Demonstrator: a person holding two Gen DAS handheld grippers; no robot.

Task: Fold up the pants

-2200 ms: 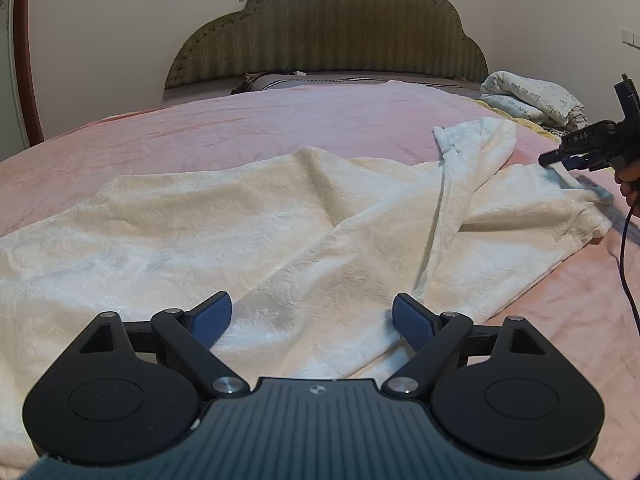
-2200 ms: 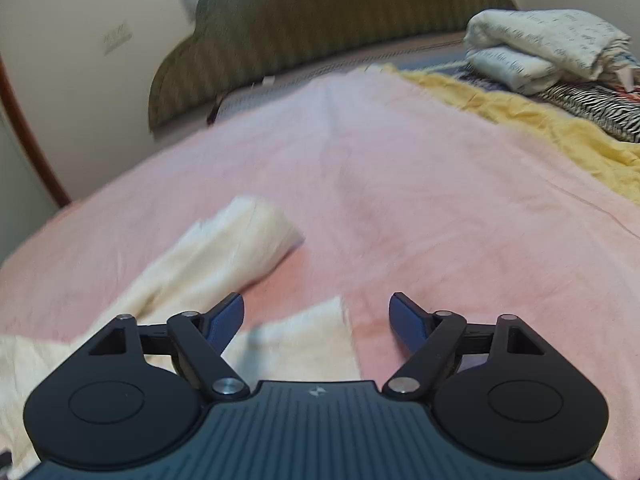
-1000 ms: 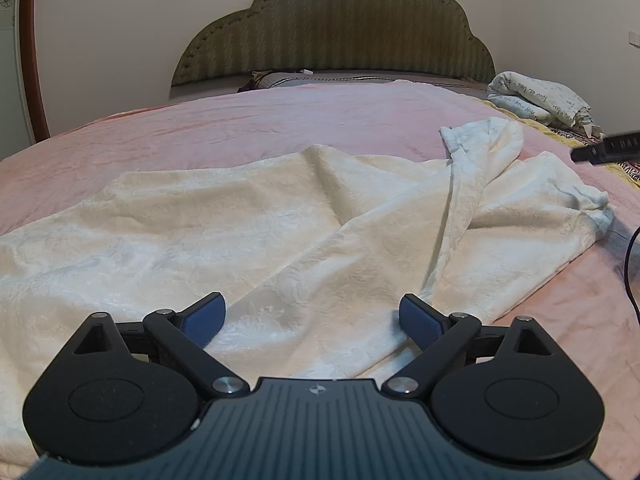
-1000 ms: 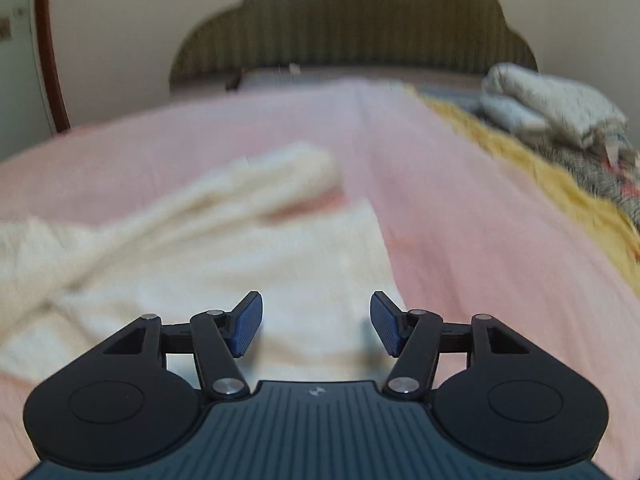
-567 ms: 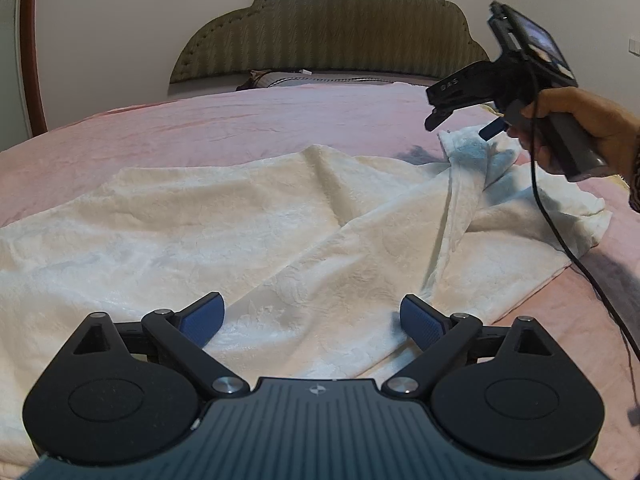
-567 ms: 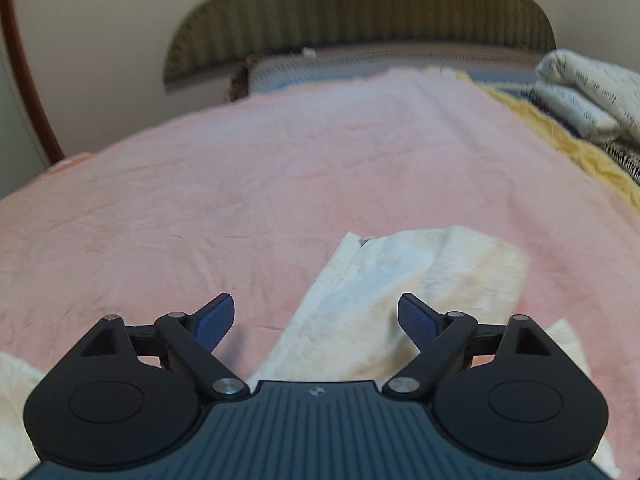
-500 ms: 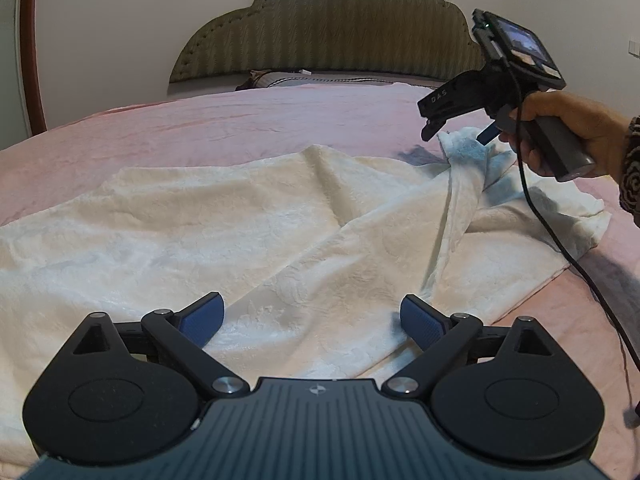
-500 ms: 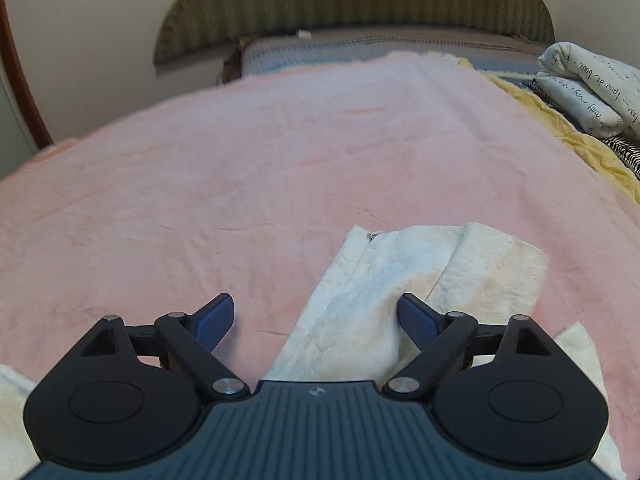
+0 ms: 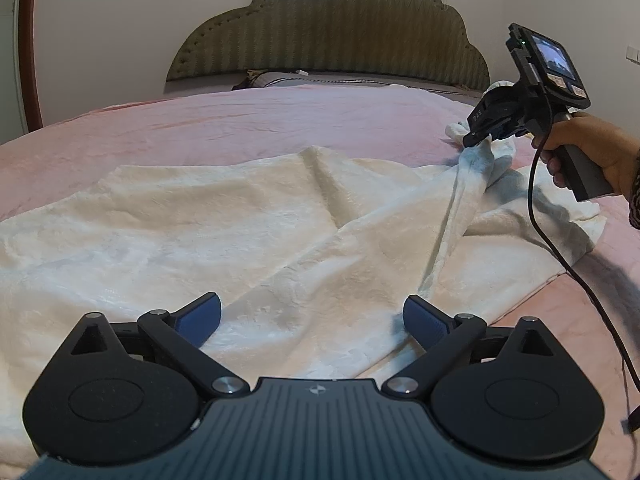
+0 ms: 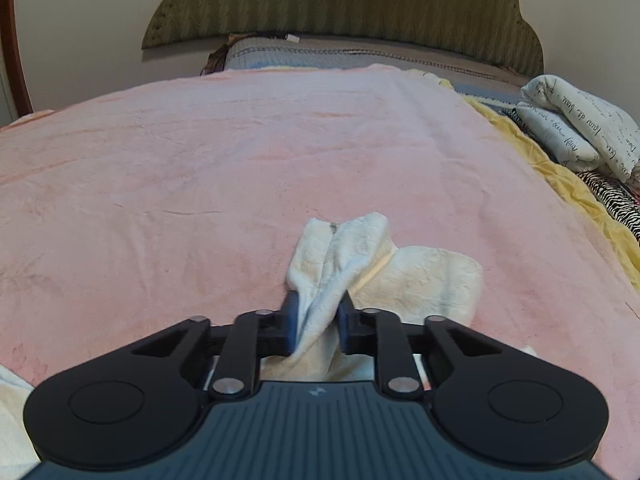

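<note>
A pink bedspread (image 10: 200, 160) runs bare ahead of me to the headboard (image 10: 340, 4). The cream pants (image 9: 240, 232) sprawl across its near side. My right gripper (image 10: 318, 320) is closing, pads pinching a bunched far corner. My left gripper (image 9: 312, 316) hovers over the cloth, fingers apart.

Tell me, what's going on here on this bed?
A person is folding cream-white pants spread on a pink bedspread, using a handheld gripper in each hand. The right gripper is closing on a bunched end of the pants, the fabric pinched between its pads. The left gripper hovers open over the near edge, holding nothing.
</note>
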